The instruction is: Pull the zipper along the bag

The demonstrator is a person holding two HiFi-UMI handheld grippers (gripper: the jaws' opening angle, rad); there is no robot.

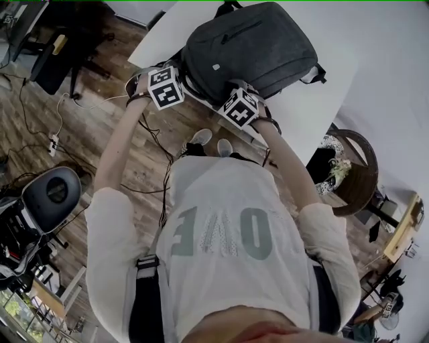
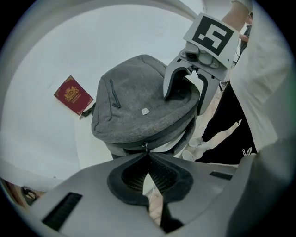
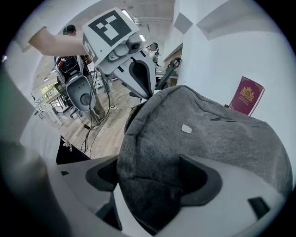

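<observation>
While the person is leaning in at the table's edge, both arms are stretching forward and down. The left arm point(image 1: 119, 137) is going out nearly straight and the right arm point(image 1: 289, 164) is angling in from the other side, so they're meeting close together at the near end of the backpack point(image 1: 251, 47). The left gripper point(image 2: 149, 156) is pointing steeply down with its jaws pinched fully together, and they're nipping the little zipper pull point(image 2: 145, 147) right at their tips, on the zip line running round the bag's near rim. The right gripper point(image 3: 155, 179) is tilting down too, clamping a thick fold of the grey fabric between its pads, so it's basically pinning that corner of the bag. The backpack itself is lying flat on the white table point(image 1: 305, 117), front face up, with its near end right at the table edge. It's looking like fuzzy grey cloth, with a small pale tag point(image 2: 145, 111) in the middle, a slanted pocket zip point(image 2: 114, 95) further up, and dark straps point(image 1: 228, 8) poking out at the far end. Past it, a dark red booklet point(image 2: 73, 95) with a gold crest is lying on the table just beside the bag's far corner.
</observation>
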